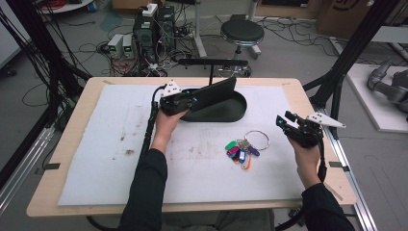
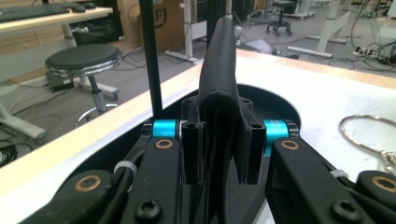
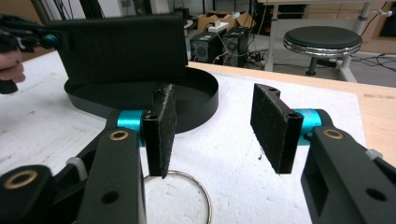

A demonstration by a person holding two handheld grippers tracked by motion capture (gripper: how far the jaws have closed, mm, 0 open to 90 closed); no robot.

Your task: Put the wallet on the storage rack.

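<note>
a: where is the wallet right now?

b: the left gripper (image 1: 188, 102) has its jaws clamped on one short end of the black wallet (image 1: 215, 93), which is folded flat. it hangs just over the black oval tray (image 1: 239, 109), with its long axis running away from the gripper toward the far right, the free end a little higher.

a: so which way does it lie from the tool?

b: straight out ahead of the jaws. in the left gripper view the wallet (image 2: 219, 88) runs edge-on between the pads, with the tray (image 2: 275, 100) underneath and beyond it. i'd judge the next move is simply down, since the tray already sits below most of its length.

a: and the other hand?

b: the right gripper (image 1: 287, 122) hovers well apart, at the right side of the white mat (image 1: 96, 159), jaws spread about halfway with nothing between them. the key bunch (image 1: 243, 150) on its ring lies on the mat between the two hands, nearer the right one. in the right gripper view the ring (image 3: 187, 186) sits just below the left pad (image 3: 161, 126).

a: so the left does the wallet?

b: yes, it holds it; the keys look like the right hand's job.
</note>
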